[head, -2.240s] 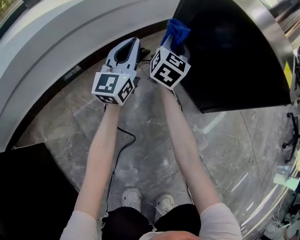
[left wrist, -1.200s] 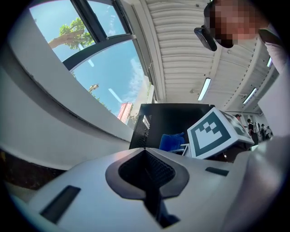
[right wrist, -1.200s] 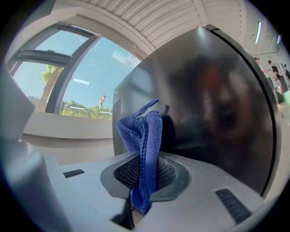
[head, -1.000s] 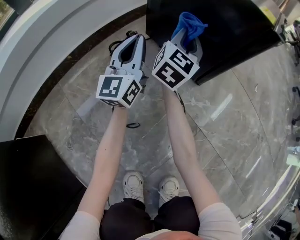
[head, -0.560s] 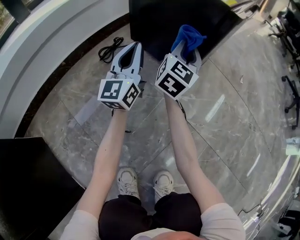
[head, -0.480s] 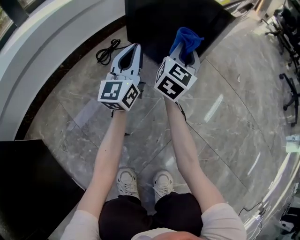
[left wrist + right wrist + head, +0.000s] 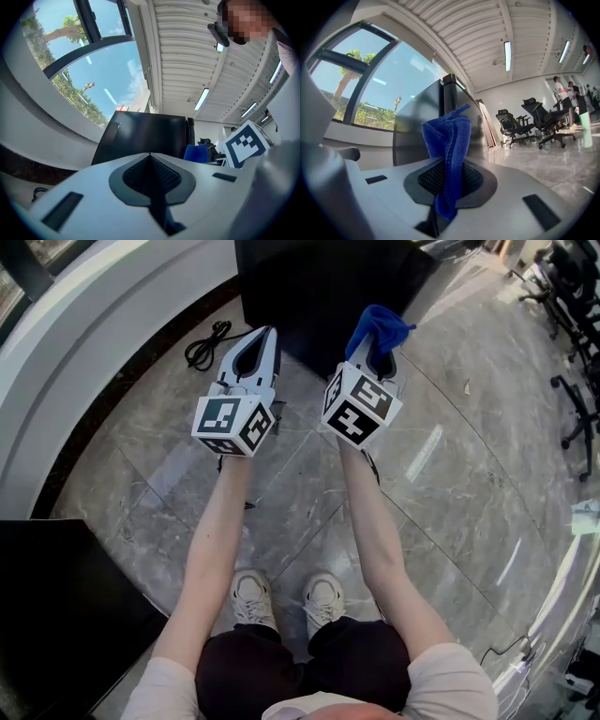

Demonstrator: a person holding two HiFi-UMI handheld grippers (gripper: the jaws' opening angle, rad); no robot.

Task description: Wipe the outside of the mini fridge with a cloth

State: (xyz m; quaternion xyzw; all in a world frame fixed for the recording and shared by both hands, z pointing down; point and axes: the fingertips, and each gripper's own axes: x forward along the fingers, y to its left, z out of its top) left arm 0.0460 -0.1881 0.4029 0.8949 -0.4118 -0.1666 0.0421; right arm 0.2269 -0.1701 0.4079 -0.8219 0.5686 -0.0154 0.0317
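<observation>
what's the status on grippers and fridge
Left hand-held gripper shut, empty. Right hand-held gripper shut on blue microfibre cloth. Black boxy mini fridge just ahead, no contact seen. Coiled black cable on floor, left.

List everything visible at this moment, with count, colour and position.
mini fridge: one, black, on the floor ahead of both grippers
cloth: one, blue, in the right gripper's jaws
cable: one, black, coiled on the floor left of the fridge
office chairs: at least two, black, far right
black object: one, lower left, unclear what
shoes: two, white, below
left gripper: pale grey, jaws together, empty
right gripper: pale grey, shut on the cloth
</observation>
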